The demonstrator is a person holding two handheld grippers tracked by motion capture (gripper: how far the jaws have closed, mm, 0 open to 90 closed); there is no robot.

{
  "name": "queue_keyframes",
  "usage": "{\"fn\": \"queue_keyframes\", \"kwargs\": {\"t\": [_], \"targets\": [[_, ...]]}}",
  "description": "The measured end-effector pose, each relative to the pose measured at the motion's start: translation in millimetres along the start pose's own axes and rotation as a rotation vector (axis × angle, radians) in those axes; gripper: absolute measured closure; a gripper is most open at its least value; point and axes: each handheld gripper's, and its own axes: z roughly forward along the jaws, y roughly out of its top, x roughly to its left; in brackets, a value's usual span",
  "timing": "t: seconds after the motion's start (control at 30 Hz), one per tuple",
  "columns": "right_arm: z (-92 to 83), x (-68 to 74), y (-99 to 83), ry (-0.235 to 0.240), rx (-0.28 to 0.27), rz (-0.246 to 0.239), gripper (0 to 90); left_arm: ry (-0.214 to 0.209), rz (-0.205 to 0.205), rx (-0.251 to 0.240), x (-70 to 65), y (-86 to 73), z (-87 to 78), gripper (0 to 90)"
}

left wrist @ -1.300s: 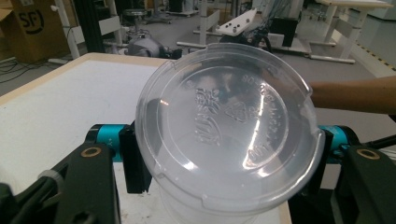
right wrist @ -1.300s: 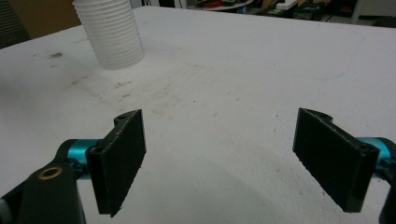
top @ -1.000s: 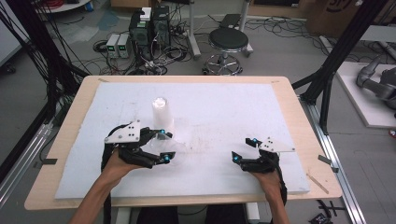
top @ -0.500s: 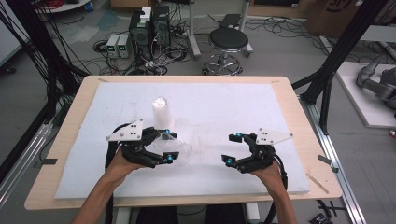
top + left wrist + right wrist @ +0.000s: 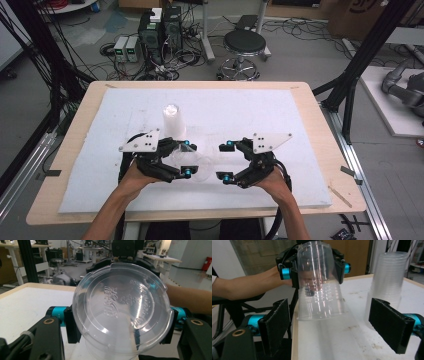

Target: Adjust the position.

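While clamped sideways in left tongs (image 5: 186, 159), clear cup (image 5: 120, 312) flexes: thin, light, slick. Grip rim; right tongs (image 5: 226, 160) apart, empty.

A robotics lab: computer towers (image 5: 161, 29), floor cables (image 5: 300, 27), aluminium frames (image 5: 357, 60)
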Motion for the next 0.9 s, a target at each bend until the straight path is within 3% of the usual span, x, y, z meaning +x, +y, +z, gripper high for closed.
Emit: {"fn": "queue_keyframes", "kwargs": {"t": [0.47, 0.73, 0.9], "targets": [[29.4, 1.5, 3.4, 0.079, 0.019, -0.022, 17.3, -0.033, 0.011, 0.003, -2.3, 5.7, 19.2, 36.4], [38.7, 3.2, 2.2, 0.087, 0.040, -0.036, 17.5, -0.036, 0.011, -0.003, -2.3, 7.1, 21.5, 36.4], [39.3, 3.6, 0.7, 0.071, 0.040, -0.063, 30.1, -0.039, 0.012, -0.003, -2.6, 6.8, 21.8, 36.9]]}}
